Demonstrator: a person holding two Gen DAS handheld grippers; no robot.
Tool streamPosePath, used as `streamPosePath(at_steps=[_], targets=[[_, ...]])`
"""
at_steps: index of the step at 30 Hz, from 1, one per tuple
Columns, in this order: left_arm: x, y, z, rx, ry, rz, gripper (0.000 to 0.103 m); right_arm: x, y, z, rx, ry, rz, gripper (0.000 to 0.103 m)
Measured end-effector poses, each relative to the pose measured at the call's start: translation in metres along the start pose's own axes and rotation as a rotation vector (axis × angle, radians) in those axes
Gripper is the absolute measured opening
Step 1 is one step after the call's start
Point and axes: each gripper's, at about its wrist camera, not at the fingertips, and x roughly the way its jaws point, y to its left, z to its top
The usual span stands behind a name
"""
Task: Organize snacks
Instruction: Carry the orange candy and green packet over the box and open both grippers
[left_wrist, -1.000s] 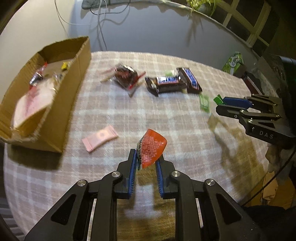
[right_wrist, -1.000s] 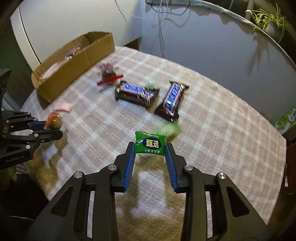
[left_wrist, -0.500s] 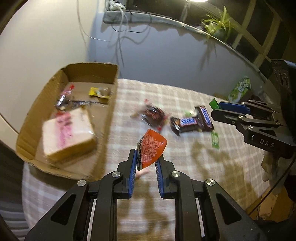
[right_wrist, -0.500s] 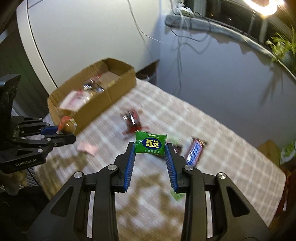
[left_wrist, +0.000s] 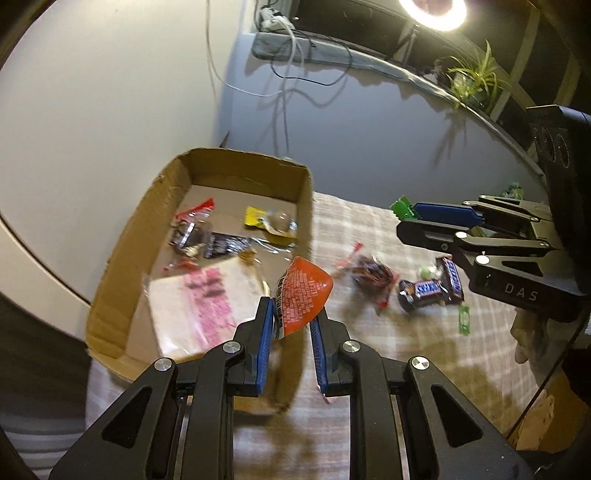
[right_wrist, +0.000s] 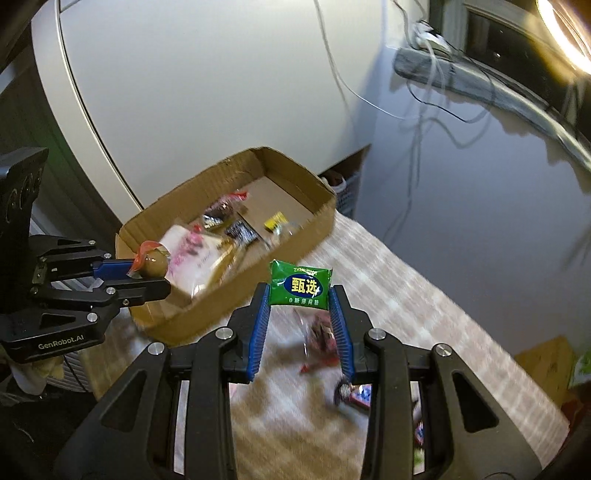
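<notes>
In the left wrist view, the left gripper (left_wrist: 291, 325) is clenched on an orange snack packet (left_wrist: 303, 295), above the near right corner of the cardboard box (left_wrist: 147, 206). In the right wrist view, the right gripper (right_wrist: 300, 314) grasps a green snack packet (right_wrist: 300, 285) between narrow jaws, over the table (right_wrist: 406, 295) just beside the box's right wall.

Both the left gripper (left_wrist: 290, 325) and the right gripper (right_wrist: 300, 308) point steeply downward, jaws clamped on small packets.
</notes>
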Motion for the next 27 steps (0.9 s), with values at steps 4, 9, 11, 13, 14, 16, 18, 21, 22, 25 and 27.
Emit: streamPosePath(at_steps=[4,9,11,13,14,16,18,21,22,25,27], targets=[[0.004,0.010,0.009,-0.017,-0.007,0.013,0.018,0.018,0.009,0.018,-0.019,0.007,0.019,0.034],[0.007,0.015,0.018,-0.021,-0.004,0.020,0.018,0.039,0.015,0.035,-0.039,0.048,0.042,0.034],[0.009,0.018,0.022,-0.024,-0.002,0.029,0.019,0.045,0.018,0.040,-0.039,0.054,0.053,0.034],[0.010,0.023,0.024,-0.035,0.006,0.025,0.019,0.051,0.021,0.045,-0.039,0.061,0.062,0.034],[0.010,0.024,0.025,-0.037,0.006,0.031,0.019,0.053,0.022,0.047,-0.041,0.063,0.065,0.034],[0.011,0.027,0.026,-0.040,0.009,0.038,0.019,0.057,0.024,0.051,-0.040,0.067,0.070,0.034],[0.012,0.031,0.027,-0.048,0.014,0.042,0.019,0.060,0.026,0.054,-0.039,0.069,0.078,0.035],[0.011,0.035,0.027,-0.049,0.012,0.055,0.020,0.063,0.028,0.058,-0.036,0.070,0.086,0.035],[0.011,0.036,0.027,-0.048,0.012,0.057,0.025,0.064,0.029,0.059,-0.034,0.071,0.092,0.035],[0.011,0.038,0.027,-0.049,0.009,0.064,0.043,0.065,0.032,0.061,-0.033,0.070,0.107,0.037],[0.011,0.039,0.027,-0.047,0.009,0.074,0.048,0.065,0.033,0.061,-0.032,0.071,0.108,0.045]])
